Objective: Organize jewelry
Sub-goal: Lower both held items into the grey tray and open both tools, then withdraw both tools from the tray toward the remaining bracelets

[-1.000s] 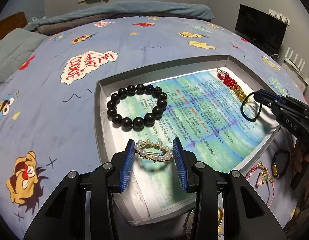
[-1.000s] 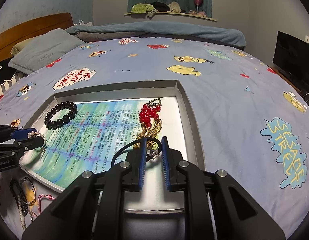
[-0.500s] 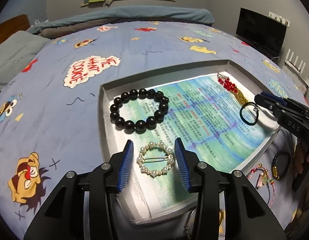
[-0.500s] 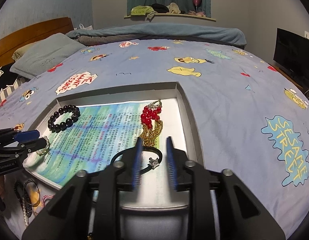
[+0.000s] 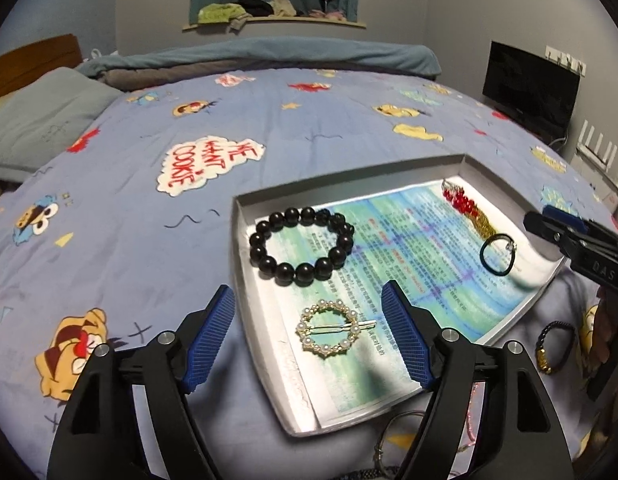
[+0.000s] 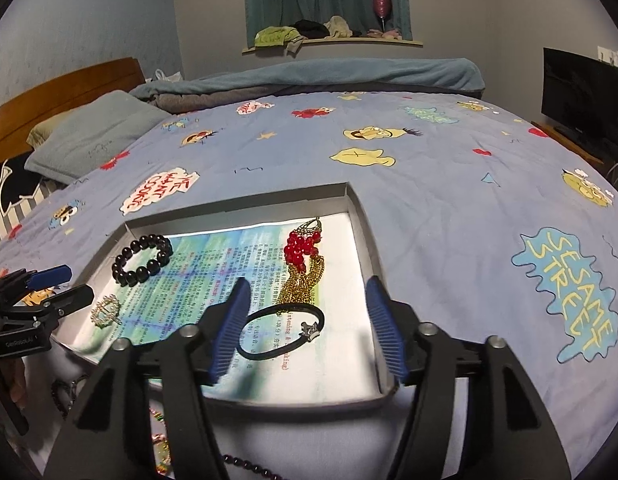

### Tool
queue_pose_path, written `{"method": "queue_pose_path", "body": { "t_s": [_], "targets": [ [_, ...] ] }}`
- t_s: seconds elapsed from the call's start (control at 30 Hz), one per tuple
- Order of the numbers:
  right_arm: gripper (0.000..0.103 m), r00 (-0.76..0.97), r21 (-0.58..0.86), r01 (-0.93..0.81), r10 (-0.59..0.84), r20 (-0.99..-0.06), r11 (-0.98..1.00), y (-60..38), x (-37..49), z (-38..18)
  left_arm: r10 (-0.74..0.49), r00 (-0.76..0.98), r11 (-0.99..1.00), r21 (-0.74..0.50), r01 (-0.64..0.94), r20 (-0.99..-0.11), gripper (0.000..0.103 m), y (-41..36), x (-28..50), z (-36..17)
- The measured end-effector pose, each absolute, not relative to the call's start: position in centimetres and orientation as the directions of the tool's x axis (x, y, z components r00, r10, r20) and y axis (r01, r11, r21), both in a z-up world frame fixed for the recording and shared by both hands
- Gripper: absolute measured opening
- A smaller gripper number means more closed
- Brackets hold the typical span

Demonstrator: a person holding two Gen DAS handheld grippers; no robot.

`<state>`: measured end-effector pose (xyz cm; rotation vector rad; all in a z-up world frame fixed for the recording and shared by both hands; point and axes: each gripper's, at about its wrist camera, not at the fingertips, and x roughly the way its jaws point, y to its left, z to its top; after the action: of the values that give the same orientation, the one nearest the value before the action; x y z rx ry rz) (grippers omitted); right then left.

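- The shallow grey cardboard tray point(image 5: 239, 264) lies on the blue cartoon-print bedspread point(image 5: 121, 220); wide bare bedspread surrounds the tray's far and outer sides.
- Beyond the tray's near rim, loose pieces crowd the bedspread: a dark cord bracelet with gold beads point(image 5: 553, 346) and thin bangles point(image 5: 393, 436).
- A printed green-blue paper sheet point(image 5: 405, 256) lines the tray floor.
- Tray contents: a black round-bead bracelet point(image 5: 301, 246) in the far left corner; a gold ring-shaped pearl hair clip point(image 5: 329, 334) near the tray's front left rim; a red-bead and gold-chain tassel piece point(image 6: 303, 264) toward the tray's right wall; a black elastic hair tie with a small metal charm point(image 6: 283, 330) just in front of the tassel, overlapping its chain ends.
- Left gripper point(image 5: 309, 340): fingers spread wide and opening, straddling the tray's left wall; the pearl clip lies flat between them, untouched.
- Right gripper point(image 6: 305, 330): fingers spread and opening; the hair tie rests on the paper between them, clear of the right pad, contact with the left pad unclear.
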<state>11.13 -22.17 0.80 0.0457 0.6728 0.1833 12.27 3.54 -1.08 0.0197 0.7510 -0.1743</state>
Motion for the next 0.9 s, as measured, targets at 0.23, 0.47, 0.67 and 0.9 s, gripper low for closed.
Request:
{"method": "queue_pose_path", "body": {
  "t_s": [0.23,0.47,0.67,0.9],
  "targets": [
    [0.094,0.769,0.127,-0.15,0.197,-0.609,0.98,-23.3,9.1,2.9,-0.133,0.716,0.988,-0.032,0.152,-0.685,0.079,3.5,11.2,0.1],
    [0.097,0.77,0.102,-0.168,0.195,-0.607,0.981,-24.2,6.7,4.8,-0.148,0.754,0.987,-0.047,0.153,-0.64,0.094,4.0,8.4,2.9],
    [0.097,0.784,0.103,-0.184,0.209,-0.585,0.977,-24.6,4.6,6.1,-0.138,0.753,0.988,-0.042,0.146,-0.643,0.095,4.7,6.4,4.1],
    [0.097,0.788,0.082,-0.205,0.215,-0.576,0.975,-25.0,2.4,6.5,-0.096,0.743,0.993,-0.009,0.12,-0.662,0.095,6.4,3.9,3.5]
  ]
}}
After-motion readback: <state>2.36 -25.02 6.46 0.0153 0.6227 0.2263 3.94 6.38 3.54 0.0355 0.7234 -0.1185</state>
